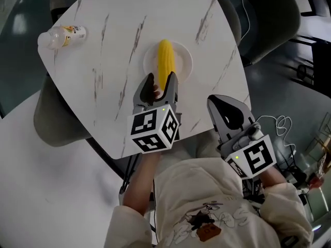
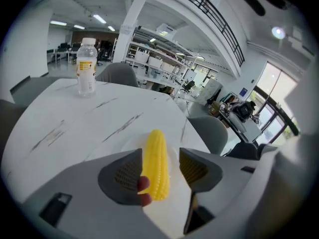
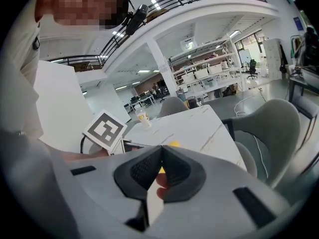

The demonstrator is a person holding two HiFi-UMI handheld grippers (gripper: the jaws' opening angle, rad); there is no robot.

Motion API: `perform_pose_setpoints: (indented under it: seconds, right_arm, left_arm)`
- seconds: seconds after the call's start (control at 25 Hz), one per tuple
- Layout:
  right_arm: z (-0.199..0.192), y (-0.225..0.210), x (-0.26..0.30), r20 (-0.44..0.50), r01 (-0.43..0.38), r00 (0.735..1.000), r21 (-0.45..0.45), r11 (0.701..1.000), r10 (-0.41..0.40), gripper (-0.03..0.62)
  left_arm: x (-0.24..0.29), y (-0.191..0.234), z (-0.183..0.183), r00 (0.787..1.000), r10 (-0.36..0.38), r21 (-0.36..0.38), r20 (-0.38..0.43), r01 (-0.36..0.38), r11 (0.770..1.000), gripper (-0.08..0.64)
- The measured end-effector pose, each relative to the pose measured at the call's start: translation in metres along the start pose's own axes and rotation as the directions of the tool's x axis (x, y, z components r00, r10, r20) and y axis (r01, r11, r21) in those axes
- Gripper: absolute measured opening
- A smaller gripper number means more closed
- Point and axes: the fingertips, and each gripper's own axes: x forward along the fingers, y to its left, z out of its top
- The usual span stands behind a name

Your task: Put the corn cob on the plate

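The yellow corn cob (image 1: 165,63) lies on a small white plate (image 1: 184,61) near the middle of the marble table (image 1: 119,30). My left gripper (image 1: 162,77) is open, its two jaws on either side of the cob's near end. In the left gripper view the corn cob (image 2: 156,163) runs lengthwise between the spread pads of the left gripper (image 2: 160,158) on the plate (image 2: 130,144), and a fingertip shows by the left pad. My right gripper (image 1: 221,101) is shut on nothing, held off the table's near edge; the right gripper (image 3: 161,153) has its pads pressed together.
A clear plastic bottle (image 1: 62,36) lies on the table's far left corner. Grey chairs stand at the far right (image 1: 269,14) and under the left edge (image 1: 51,118). Cables lie on the floor at the right (image 1: 282,125).
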Motion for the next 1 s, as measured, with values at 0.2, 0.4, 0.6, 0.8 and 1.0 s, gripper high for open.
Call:
perform_pose_setpoints:
  seconds: [0.2,0.4,0.6,0.8,1.0]
  right_arm:
    - [0.016,0.007,-0.021,0.006,-0.002,1.000,-0.067,0.998,0.002,0.005]
    - [0.034,0.020,-0.036,0.011,-0.048,0.999,-0.087,0.995,0.050,0.005]
    - [0.056,0.043,-0.042,0.026,-0.138,0.990,-0.044,0.989,0.139,0.005]
    - [0.068,0.066,-0.052,0.034,-0.200,0.979,-0.032,0.979,0.201,0.005]
    - [0.072,0.092,-0.065,0.022,-0.254,0.966,-0.082,0.964,0.257,0.005]
  left_arm:
    - [-0.047,-0.007,0.014,0.999,0.020,-0.006,0.050,-0.020,1.000,0.099]
    - [-0.086,-0.014,0.014,0.997,0.030,-0.038,0.077,-0.027,0.999,0.011]
    - [-0.123,-0.031,0.011,0.993,0.005,-0.041,0.117,0.000,0.999,0.011]
    - [-0.160,-0.040,0.016,0.986,0.010,-0.049,0.166,-0.002,0.999,0.011]
    - [-0.199,-0.036,0.020,0.975,0.025,-0.070,0.222,-0.010,0.998,0.011]
